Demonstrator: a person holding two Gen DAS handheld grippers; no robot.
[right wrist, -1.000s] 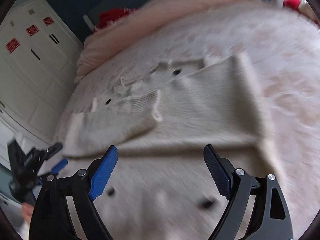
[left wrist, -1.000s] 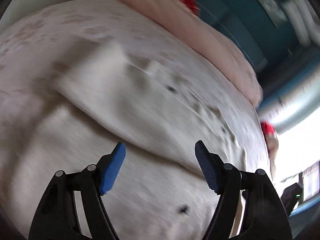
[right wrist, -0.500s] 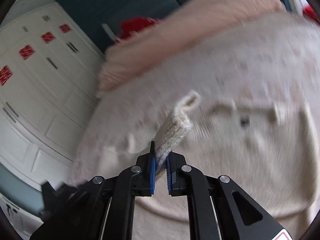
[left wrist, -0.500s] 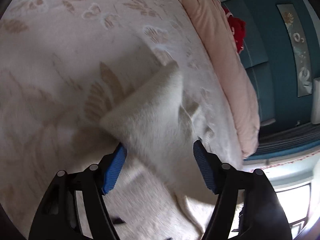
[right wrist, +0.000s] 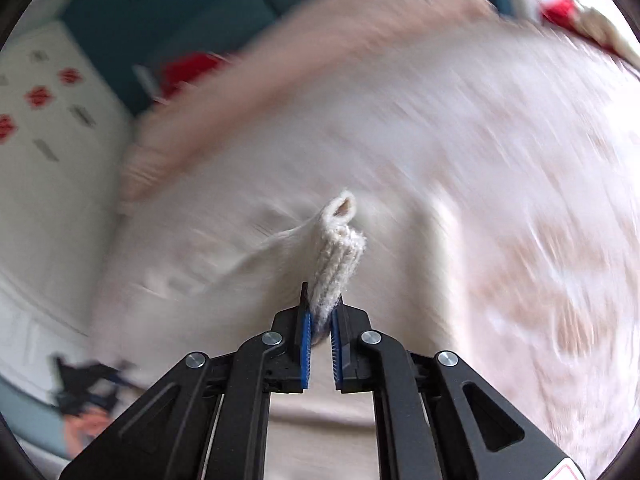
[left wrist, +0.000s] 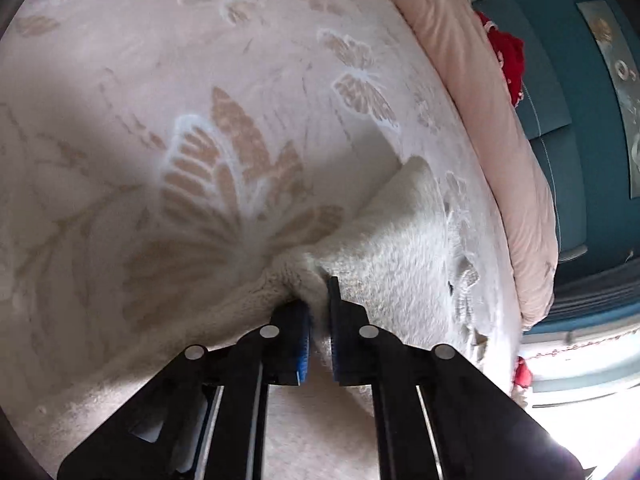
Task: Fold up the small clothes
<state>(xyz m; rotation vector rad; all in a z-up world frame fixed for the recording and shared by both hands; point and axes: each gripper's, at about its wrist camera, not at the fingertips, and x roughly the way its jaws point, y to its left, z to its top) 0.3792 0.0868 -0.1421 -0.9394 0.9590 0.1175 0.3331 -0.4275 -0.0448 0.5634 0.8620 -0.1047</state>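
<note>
Pinching thin bites of the cream sweater (left wrist: 400, 264), both the left gripper (left wrist: 318, 304) and right gripper (right wrist: 322, 312) are clamped on it. Uneven lifting off the bed (left wrist: 200, 80) could slip the knit free or skew the fold.

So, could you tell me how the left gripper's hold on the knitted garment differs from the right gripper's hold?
The left gripper pinches a fuzzy flat edge of the cream knitted garment low against the butterfly bedspread; the right gripper pinches a ribbed, doubled-over edge standing upright beyond its pads. The left view is sharp, the right view motion-blurred. Both are shut on the same garment.

Both wrist views close above bedspread (left wrist: 240, 80).
</note>
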